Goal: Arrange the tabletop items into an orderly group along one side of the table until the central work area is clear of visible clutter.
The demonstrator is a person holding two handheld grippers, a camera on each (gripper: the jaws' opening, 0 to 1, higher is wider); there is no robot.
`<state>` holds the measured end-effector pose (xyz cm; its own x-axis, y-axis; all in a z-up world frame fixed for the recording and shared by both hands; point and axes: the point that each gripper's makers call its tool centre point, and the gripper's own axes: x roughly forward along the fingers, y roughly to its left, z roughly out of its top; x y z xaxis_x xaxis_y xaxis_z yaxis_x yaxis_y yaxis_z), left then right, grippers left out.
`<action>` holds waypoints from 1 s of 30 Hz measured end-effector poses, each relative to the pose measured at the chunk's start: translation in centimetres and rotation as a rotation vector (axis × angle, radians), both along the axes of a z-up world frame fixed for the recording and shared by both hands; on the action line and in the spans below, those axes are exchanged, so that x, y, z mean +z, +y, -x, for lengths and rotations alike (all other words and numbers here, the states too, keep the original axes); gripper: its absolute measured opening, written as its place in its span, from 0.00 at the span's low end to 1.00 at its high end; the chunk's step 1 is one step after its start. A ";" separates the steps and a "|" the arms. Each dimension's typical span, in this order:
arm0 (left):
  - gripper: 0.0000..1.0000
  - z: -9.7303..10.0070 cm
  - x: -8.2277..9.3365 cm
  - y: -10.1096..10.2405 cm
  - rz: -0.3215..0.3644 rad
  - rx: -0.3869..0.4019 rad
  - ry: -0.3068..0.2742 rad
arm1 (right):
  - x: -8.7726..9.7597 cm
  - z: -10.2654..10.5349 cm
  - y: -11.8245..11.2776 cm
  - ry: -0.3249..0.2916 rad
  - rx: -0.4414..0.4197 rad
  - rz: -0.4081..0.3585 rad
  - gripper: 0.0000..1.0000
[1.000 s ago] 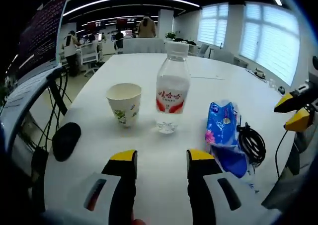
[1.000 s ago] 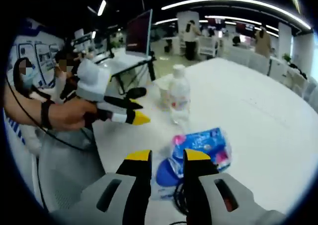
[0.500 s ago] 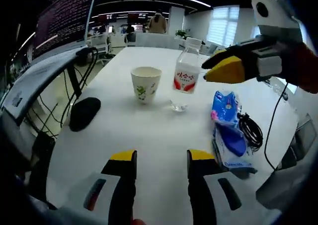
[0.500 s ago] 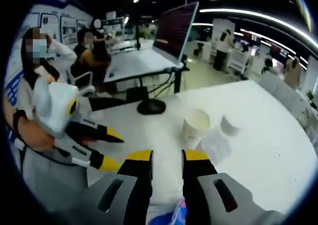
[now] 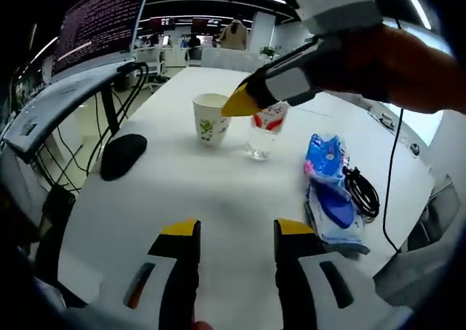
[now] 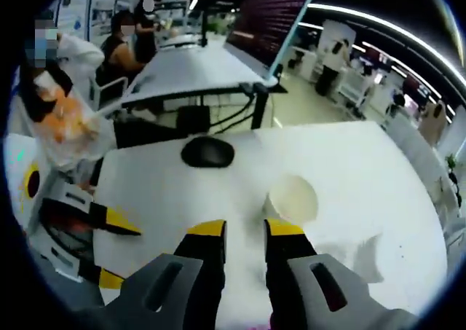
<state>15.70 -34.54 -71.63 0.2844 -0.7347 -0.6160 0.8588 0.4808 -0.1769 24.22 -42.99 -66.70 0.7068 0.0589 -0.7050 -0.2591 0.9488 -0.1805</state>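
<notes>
Starting at the left of the left gripper view, a black mouse (image 5: 121, 155) lies near the table (image 5: 218, 199) edge, then a paper cup (image 5: 210, 118) stands upright, with a clear water bottle (image 5: 262, 132) just beside it and, further right, a blue tissue pack (image 5: 328, 184) touching a coiled black cable (image 5: 364, 193). The left gripper (image 5: 235, 232) hangs low over bare tabletop, jaws apart and holding nothing. The right gripper (image 5: 244, 103) reaches in from the right, its yellow tips between the cup and the bottle's label; I judge it is going for one of the two, though which I cannot tell. In the right gripper view its own jaws (image 6: 244, 229) stand parted and empty, hovering just beside the cup's rim (image 6: 291, 199). The risk as I see it: cup and bottle stand so close that a jaw closing on one could knock the other over, and a light paper cup would crush or tip under a careless squeeze.
</notes>
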 end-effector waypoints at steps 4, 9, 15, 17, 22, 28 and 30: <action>0.39 -0.2 -0.1 0.2 0.002 0.006 0.004 | -0.2 -1.7 -0.3 -0.007 0.001 0.013 0.17; 0.38 -0.2 -0.3 0.6 0.005 0.014 0.013 | -1.4 -3.7 -0.8 0.021 0.019 0.056 0.16; 0.38 -0.4 -0.3 0.5 0.013 0.031 0.027 | -2.6 -4.3 -1.7 0.055 0.022 0.094 0.11; 0.38 -0.3 -0.1 0.4 0.020 0.032 0.025 | -2.9 -4.3 -1.9 0.068 0.013 0.089 0.09; 0.38 -0.2 -0.3 0.3 0.021 0.035 0.032 | -3.4 -4.2 -2.0 0.095 0.026 0.123 0.07; 0.37 -0.1 -0.6 0.5 0.014 0.033 0.037 | -3.8 -3.9 -2.3 0.110 0.006 0.113 0.00; 0.37 -0.1 -0.5 0.6 0.018 0.037 0.040 | -3.7 -3.7 -2.1 0.106 0.009 0.098 0.00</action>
